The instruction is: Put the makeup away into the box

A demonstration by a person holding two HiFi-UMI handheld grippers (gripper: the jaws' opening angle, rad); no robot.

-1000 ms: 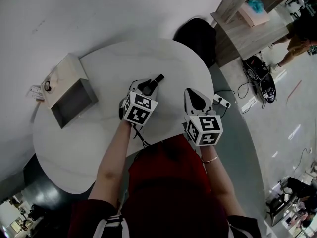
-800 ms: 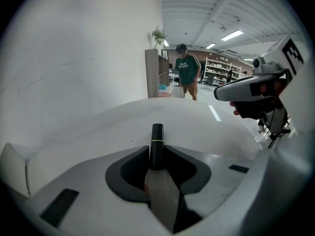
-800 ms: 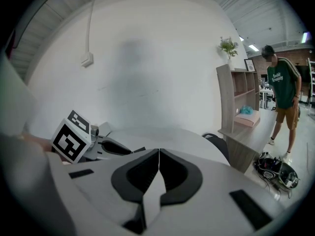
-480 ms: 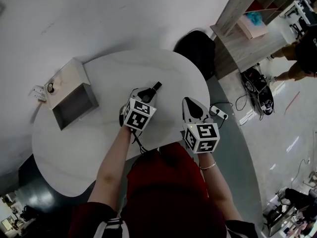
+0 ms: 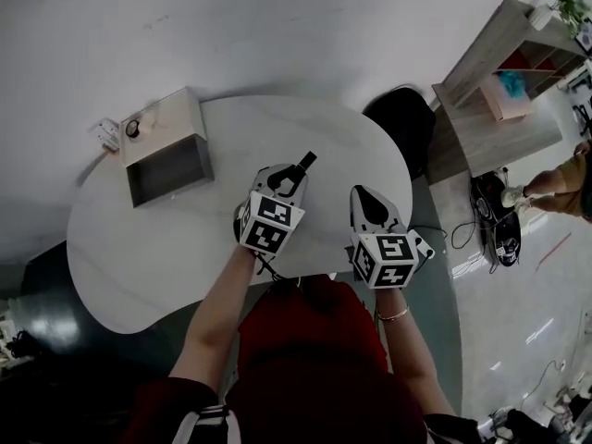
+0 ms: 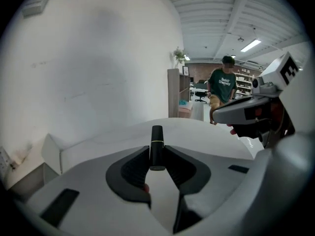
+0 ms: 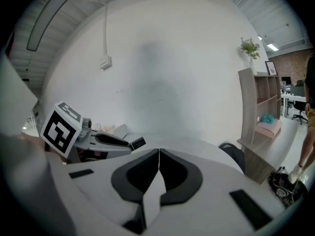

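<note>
A slim black lipstick tube (image 5: 303, 163) with a thin gold band sticks out from between the jaws of my left gripper (image 5: 294, 176), above the white table (image 5: 139, 248). In the left gripper view the tube (image 6: 156, 146) stands upright with both pads pressed on it; the left gripper (image 6: 156, 156) has just been closing on it. My right gripper (image 5: 363, 192) hovers beside it to the right, shut and with nothing in it (image 7: 159, 161). The open grey-and-white box (image 5: 194, 123) sits at the table's far left edge.
A black chair (image 5: 402, 128) stands behind the table and a wooden shelf unit (image 5: 499, 72) to the far right. Cables and a power strip (image 5: 495, 239) lie on the floor at right. A person (image 6: 222, 85) stands in the background.
My left gripper has risen with the lipstick held in it. The right gripper has lifted a little too. The head view has shifted, so the box now shows further right.
</note>
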